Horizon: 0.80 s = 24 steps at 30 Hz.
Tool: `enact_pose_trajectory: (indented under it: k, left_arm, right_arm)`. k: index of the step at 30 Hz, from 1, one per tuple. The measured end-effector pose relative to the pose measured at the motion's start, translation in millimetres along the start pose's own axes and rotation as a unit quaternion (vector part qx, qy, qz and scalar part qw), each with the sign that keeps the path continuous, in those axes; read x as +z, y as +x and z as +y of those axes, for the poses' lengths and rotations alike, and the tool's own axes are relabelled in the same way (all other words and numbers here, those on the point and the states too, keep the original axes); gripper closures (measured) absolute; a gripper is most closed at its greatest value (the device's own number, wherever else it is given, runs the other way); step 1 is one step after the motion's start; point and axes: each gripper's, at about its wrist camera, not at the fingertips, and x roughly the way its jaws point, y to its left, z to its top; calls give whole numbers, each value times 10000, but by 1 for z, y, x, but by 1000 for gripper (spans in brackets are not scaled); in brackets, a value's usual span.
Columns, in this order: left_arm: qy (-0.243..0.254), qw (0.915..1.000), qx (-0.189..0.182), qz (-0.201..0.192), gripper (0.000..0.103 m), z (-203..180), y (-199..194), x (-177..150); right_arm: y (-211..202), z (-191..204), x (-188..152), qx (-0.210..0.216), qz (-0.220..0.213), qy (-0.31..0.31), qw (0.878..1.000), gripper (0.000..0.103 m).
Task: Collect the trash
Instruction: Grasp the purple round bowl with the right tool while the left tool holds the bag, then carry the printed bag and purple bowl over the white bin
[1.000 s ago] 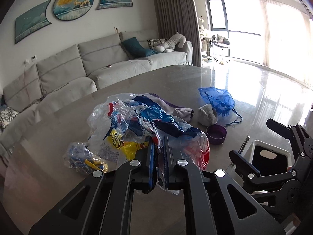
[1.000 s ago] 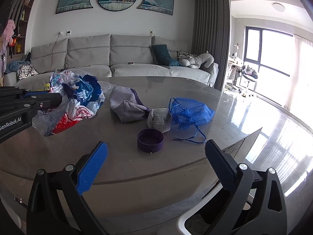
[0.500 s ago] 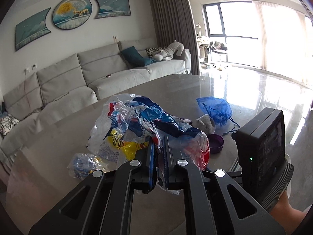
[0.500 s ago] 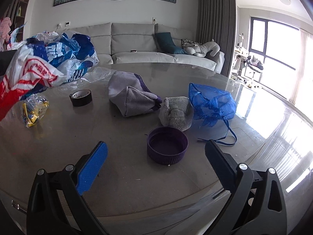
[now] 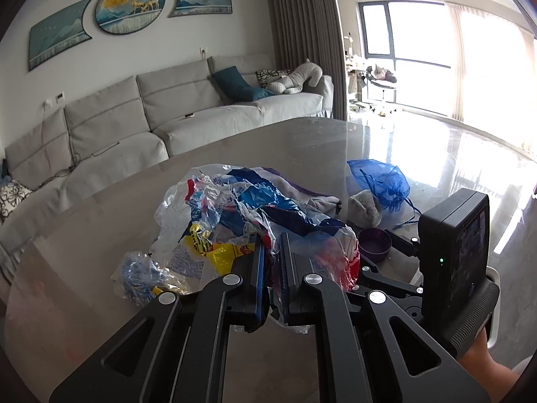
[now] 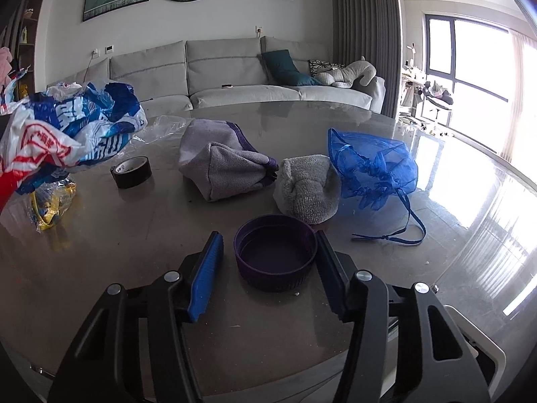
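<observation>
Crumpled plastic bags [image 5: 255, 215] hang pinched between the nearly closed jaws of the left gripper [image 5: 271, 252], lifted above a grey table [image 5: 100, 221]. Right gripper [image 6: 268, 252] sits low on the table, jaws partly open on either side of a purple lid [image 6: 275, 255], right pad about touching it, left pad apart. Behind the lid lie a grey cloth [image 6: 308, 188], blue mesh bag [image 6: 372, 168], purple-edged towel [image 6: 221, 164] and tape roll [image 6: 131, 171].

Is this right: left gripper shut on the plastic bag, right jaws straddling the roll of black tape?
Not quite. The right gripper has its jaws either side of the purple lid, per the right wrist view. The black tape sits apart. The left gripper is shut on the plastic bag.
</observation>
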Motion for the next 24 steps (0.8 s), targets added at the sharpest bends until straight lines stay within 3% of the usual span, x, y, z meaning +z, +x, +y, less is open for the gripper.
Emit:
enact_pose_trajectory:
  k: [10,24]
  left_arm:
    - [28,9999,96,-37,96,0,-2,0]
    - [226,9996,132,-104,96,-27,-2,1]
  right_arm:
    - [-22,2,1,41,-36,-117,9999,56]
    - [-134,-17,6,-241,-698,-212,9970,56]
